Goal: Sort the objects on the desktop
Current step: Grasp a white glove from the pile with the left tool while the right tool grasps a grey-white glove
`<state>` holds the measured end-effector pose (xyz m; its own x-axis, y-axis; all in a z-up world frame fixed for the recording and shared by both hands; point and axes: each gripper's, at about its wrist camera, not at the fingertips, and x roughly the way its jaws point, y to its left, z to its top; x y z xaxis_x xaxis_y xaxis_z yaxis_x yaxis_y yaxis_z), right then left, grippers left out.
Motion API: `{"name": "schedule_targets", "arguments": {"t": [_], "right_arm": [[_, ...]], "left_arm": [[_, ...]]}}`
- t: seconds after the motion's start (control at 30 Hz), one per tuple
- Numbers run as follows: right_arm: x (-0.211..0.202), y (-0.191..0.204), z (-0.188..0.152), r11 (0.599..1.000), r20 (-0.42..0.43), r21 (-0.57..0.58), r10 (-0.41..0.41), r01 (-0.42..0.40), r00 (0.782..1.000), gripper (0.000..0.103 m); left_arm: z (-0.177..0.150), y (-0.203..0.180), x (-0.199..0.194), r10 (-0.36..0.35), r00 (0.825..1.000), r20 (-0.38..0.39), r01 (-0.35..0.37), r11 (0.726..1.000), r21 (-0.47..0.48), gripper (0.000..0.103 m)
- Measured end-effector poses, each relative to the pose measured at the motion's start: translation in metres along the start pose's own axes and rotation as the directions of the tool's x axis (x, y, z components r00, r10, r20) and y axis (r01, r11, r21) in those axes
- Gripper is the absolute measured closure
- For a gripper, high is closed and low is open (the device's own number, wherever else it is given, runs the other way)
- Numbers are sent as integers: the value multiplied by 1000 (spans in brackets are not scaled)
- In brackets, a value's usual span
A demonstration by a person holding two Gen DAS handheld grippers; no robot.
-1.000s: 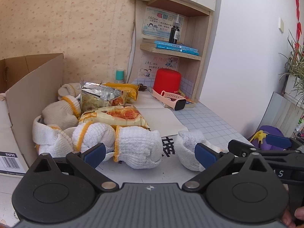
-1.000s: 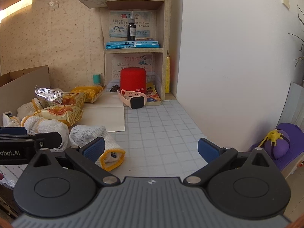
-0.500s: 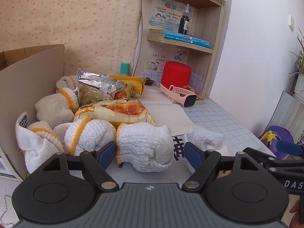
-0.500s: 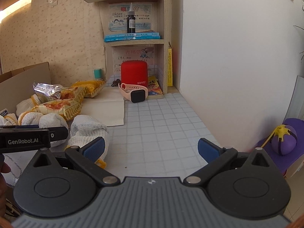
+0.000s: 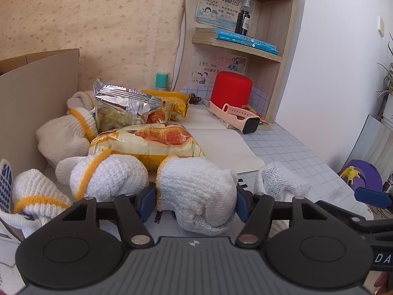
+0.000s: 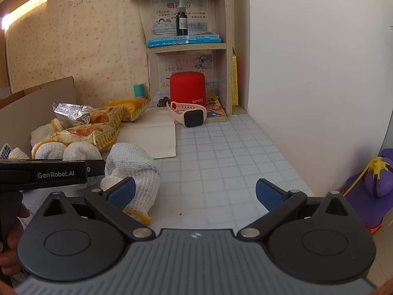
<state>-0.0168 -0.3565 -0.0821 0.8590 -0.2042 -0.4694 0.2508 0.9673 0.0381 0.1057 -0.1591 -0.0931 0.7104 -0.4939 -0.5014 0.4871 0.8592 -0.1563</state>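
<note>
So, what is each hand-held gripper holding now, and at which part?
The left hand-held gripper is shut on a rolled glove, pads on its two sides. The right hand-held gripper is open and holds nothing.

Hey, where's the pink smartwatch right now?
The pink smartwatch lies on the tiled desk at the foot of the red cylindrical speaker, beneath the wooden shelf.

A home study corner: patterned wallpaper (image 5: 110, 24), a wooden shelf unit (image 6: 186, 46) holding children's award certificates (image 6: 179, 14) and blue books (image 6: 184, 40), with a potted plant (image 5: 386, 73) beside the white wall.
</note>
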Motion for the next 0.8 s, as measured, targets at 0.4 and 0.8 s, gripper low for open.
{"name": "schedule_targets", "arguments": {"t": [0.4,0.8], "right_arm": [[1,30,8,995,19,-62,81,-80,997,2],[37,45,12,980,-43,-15,197,-198,979,26]], "left_arm": [[-11,1,-33,35,999,31,-38,996,85,57],[-19,15,-71,50,995,84,-58,994,97,57]]}}
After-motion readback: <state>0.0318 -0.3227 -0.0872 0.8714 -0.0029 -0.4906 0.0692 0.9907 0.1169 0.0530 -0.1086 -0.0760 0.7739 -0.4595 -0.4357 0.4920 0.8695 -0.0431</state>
